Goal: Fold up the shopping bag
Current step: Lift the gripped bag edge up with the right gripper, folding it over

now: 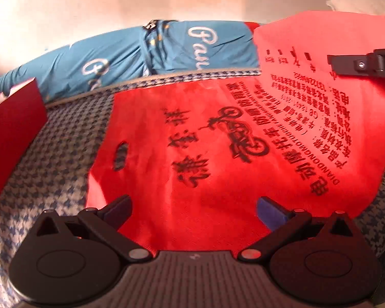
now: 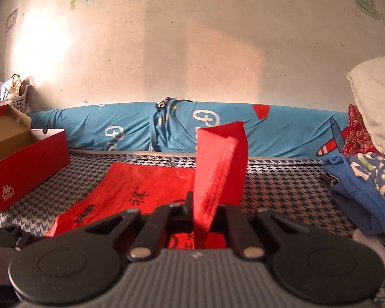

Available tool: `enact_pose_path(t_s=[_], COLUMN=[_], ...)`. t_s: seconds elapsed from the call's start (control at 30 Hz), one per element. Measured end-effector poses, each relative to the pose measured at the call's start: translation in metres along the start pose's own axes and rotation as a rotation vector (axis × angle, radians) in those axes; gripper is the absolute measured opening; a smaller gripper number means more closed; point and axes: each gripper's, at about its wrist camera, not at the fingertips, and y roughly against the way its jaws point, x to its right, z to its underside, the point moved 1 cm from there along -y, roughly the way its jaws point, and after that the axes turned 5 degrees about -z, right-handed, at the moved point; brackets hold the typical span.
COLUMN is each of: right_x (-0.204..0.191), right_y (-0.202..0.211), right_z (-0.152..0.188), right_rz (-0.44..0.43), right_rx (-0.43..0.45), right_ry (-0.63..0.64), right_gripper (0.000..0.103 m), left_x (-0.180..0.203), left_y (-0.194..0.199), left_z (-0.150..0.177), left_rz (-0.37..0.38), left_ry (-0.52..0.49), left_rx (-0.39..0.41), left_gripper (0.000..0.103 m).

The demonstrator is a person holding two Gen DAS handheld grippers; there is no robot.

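Note:
A red shopping bag (image 1: 218,138) with black print and a cut-out handle hole lies on the houndstooth bed cover. Its right end is lifted and folded back over itself. My right gripper (image 2: 204,210) is shut on that lifted edge of the red bag (image 2: 218,154), which stands up between its pads; the same gripper shows at the right edge of the left wrist view as a black finger (image 1: 359,63). My left gripper (image 1: 195,205) is open just above the bag's near edge, with nothing between its blue pads (image 1: 272,208).
An open red shoe box (image 2: 25,161) stands at the left on the bed cover (image 2: 282,192). A blue printed bolster (image 2: 131,133) runs along the wall. Folded blue clothes (image 2: 359,187) and a white pillow (image 2: 377,102) lie at the right.

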Motion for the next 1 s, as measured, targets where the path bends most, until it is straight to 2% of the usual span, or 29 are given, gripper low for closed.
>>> enact_pose_path(t_s=[0.07,0.2,0.33,0.43,0.67,1.0], right_x=[-0.004,-0.016,-0.028,-0.034,-0.058,-0.08], right_y=[-0.003,-0.009,-0.011,-0.012,-0.016,-0.023], right_z=[-0.002,-0.005,-0.009,-0.011,-0.011,-0.007], right_rz=[-0.01,-0.039,-0.063,-0.083,-0.149,-0.262], right_rx=[0.0,0.0,0.005,0.011,0.007,-0.024], right_ry=[0.002,0.021,0.049,0.054,0.124,0.159], right_gripper=[0.004,0.004,0.004,0.004,0.004,0.004], left_x=[-0.01,-0.011,-0.015,-0.03,-0.031,-0.029], left_y=[-0.008,-0.006,0.005,-0.003,-0.004,0.002], left_z=[0.004,0.004,0.001,0.006,0.005,0.004], left_rz=[0.006,0.012,-0.058,-0.02,-0.059,-0.06], left_ry=[0.032,0.026,0.023,0.116,0.118,0.125], left_rx=[-0.064,-0.042,0.001,-0.074,-0.087,-0.075], left_gripper=[0.103,0.103,0.103,0.103,0.103,0.103])
